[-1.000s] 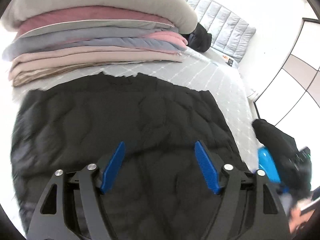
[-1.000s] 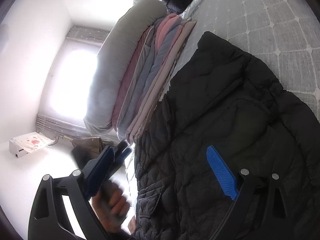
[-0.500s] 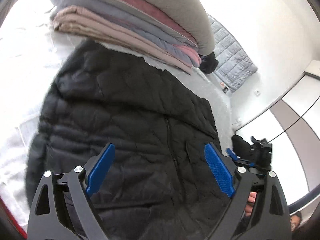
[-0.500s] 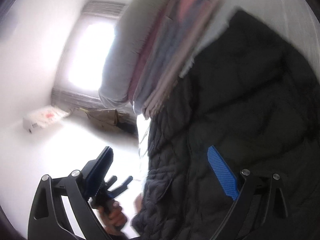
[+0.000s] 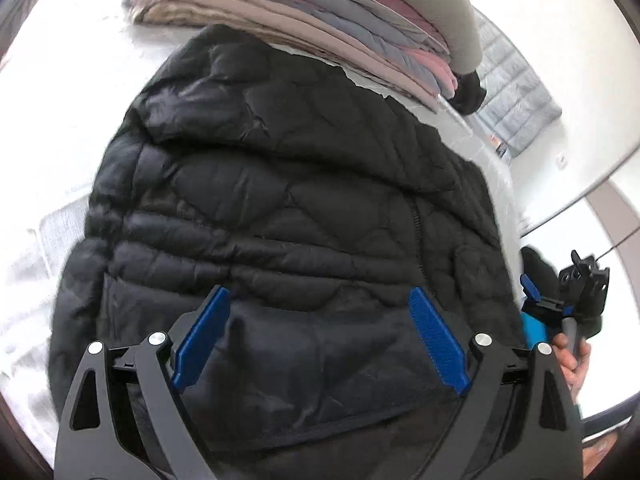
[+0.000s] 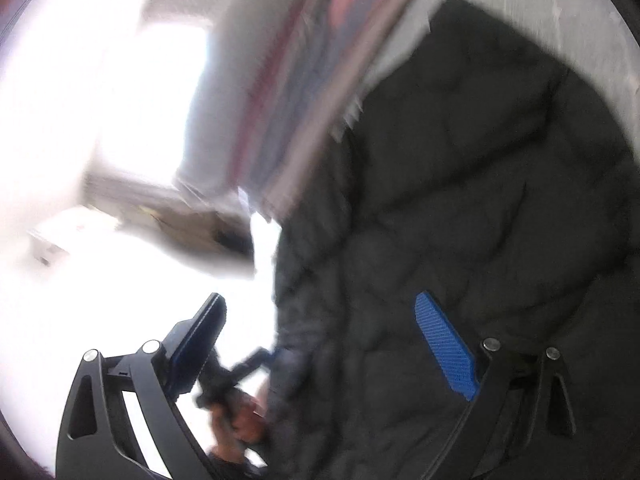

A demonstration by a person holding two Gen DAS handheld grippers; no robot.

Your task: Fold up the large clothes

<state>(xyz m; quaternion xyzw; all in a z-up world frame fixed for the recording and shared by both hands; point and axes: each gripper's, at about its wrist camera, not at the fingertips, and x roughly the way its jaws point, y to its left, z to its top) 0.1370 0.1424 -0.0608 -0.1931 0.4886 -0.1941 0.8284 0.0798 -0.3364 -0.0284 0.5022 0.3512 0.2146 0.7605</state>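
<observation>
While black puffer jacket (image 5: 288,216) lies flat on the bed (image 5: 44,248) beside stacked folded bedding (image 5: 320,24), left hand-held gripper (image 5: 320,336) hovers over its hem, jaws just widened, nothing between; right hand-held gripper (image 6: 320,344) spread too, likely both lining up for a fold.

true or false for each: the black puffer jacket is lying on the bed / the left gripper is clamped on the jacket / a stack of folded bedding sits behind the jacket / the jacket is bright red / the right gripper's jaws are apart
1. The black puffer jacket lies on the bed. True.
2. The left gripper is clamped on the jacket. False: its jaws stand wide apart over the jacket, having just been opening, and the pads press on nothing.
3. A stack of folded bedding sits behind the jacket. True.
4. The jacket is bright red. False: it is black.
5. The right gripper has its jaws apart. True: its blue pads are spread, gripping nothing.
</observation>
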